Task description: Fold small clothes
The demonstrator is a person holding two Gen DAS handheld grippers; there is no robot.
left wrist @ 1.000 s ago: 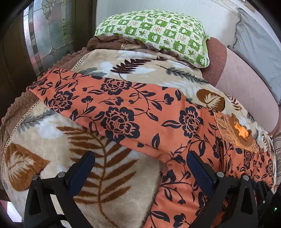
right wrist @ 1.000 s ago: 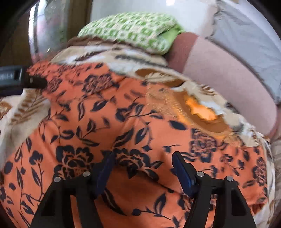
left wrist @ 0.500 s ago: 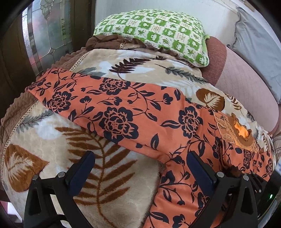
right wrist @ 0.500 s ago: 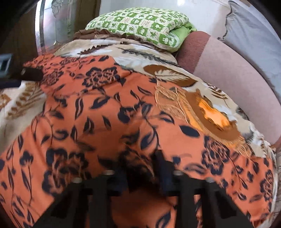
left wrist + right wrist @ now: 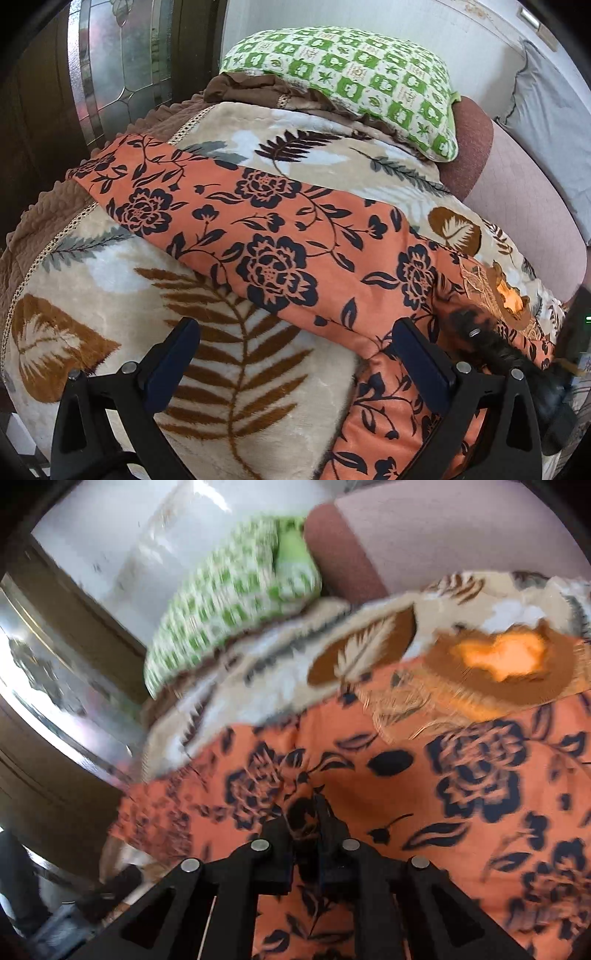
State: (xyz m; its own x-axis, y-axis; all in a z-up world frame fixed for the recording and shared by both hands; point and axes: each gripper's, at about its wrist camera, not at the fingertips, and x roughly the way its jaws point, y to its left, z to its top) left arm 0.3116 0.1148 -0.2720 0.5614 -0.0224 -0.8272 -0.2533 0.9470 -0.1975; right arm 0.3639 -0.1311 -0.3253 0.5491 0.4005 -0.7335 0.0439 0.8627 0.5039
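Observation:
An orange garment with a dark navy flower print lies spread across a beige leaf-print blanket on a bed. It has a brown embroidered neck patch at the right. My left gripper is open and empty, low over the blanket at the garment's near edge. My right gripper is shut on a pinch of the orange garment and holds it lifted; the view is tilted and blurred. The neck patch shows above it. The right gripper also shows at the right edge of the left wrist view.
A green and white checked pillow lies at the head of the bed on a brown cover. A pink headboard cushion runs along the right. A leaded glass door stands at the left.
My right gripper closed on the garment's cloth, then rose and rolled, lifting the cloth. It has come into the left wrist view. My left gripper has stayed put.

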